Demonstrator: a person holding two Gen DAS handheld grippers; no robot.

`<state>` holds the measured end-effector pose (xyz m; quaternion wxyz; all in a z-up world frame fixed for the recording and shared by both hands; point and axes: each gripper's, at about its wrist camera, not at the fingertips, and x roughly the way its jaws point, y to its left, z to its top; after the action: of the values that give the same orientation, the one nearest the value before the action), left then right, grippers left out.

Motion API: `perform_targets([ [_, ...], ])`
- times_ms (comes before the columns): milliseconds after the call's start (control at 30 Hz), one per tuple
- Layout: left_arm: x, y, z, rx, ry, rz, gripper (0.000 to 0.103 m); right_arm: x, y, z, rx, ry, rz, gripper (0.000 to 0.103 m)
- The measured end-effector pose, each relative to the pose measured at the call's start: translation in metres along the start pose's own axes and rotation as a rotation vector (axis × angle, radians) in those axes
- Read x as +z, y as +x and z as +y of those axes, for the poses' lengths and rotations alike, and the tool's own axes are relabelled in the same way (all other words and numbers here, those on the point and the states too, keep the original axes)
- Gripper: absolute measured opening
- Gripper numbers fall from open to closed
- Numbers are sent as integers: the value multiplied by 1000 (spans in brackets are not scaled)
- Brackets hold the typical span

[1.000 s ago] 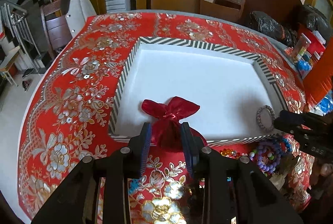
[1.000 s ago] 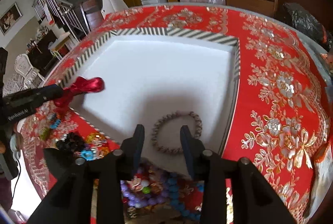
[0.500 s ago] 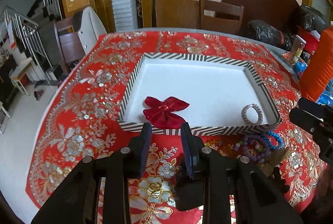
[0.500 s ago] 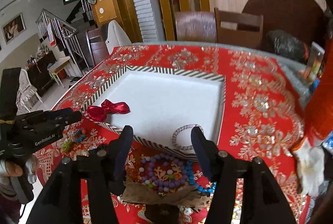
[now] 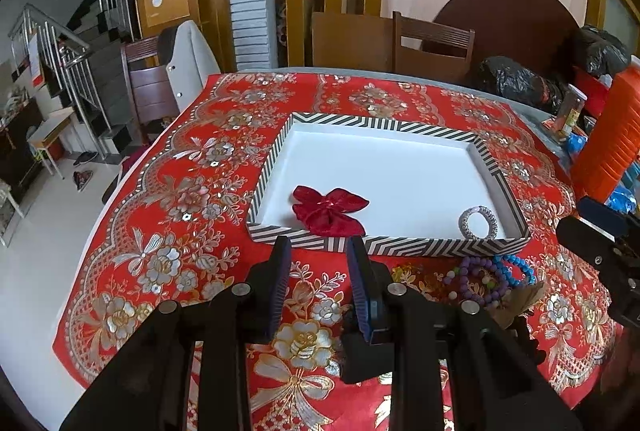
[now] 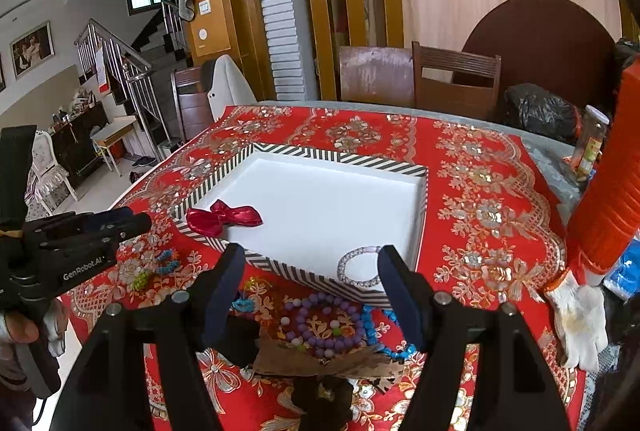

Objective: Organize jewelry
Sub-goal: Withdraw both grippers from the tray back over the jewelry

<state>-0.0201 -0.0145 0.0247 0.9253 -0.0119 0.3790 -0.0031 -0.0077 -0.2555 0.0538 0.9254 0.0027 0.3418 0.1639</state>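
A white tray with a striped rim (image 5: 384, 246) (image 6: 304, 273) lies on the red tablecloth. A red bow (image 5: 328, 209) (image 6: 222, 217) rests in its near left corner and a silver bracelet (image 5: 478, 223) (image 6: 358, 267) in its near right corner. Purple beads (image 6: 320, 323) (image 5: 478, 277), blue beads (image 6: 384, 335) (image 5: 516, 267) and small colourful pieces (image 6: 154, 269) lie on the cloth before the tray. My left gripper (image 5: 318, 287) is open and empty, held back from the tray. My right gripper (image 6: 312, 295) is wide open and empty above the loose beads.
A brown paper scrap (image 6: 324, 359) and a dark hair piece (image 6: 320, 399) lie at the table's near edge. A white glove (image 6: 580, 323), an orange container (image 6: 608, 199), a jar (image 6: 592, 143) and black bags (image 5: 516, 81) crowd the right side. Chairs (image 5: 432, 47) stand behind.
My left gripper let go of the red bow in the tray and drew back and up. My right gripper also drew back from the silver bracelet and opened wider.
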Motion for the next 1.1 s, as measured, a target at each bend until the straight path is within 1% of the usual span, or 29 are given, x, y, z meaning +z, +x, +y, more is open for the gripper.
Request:
perform_targets([
  [467,-7,-1,-3,3,6,5,43,-7,4,4,-1,1,38,72],
  [1100,-13,1,-10,-26,12,31,43,-9,6,-4,-9,26,65,72],
])
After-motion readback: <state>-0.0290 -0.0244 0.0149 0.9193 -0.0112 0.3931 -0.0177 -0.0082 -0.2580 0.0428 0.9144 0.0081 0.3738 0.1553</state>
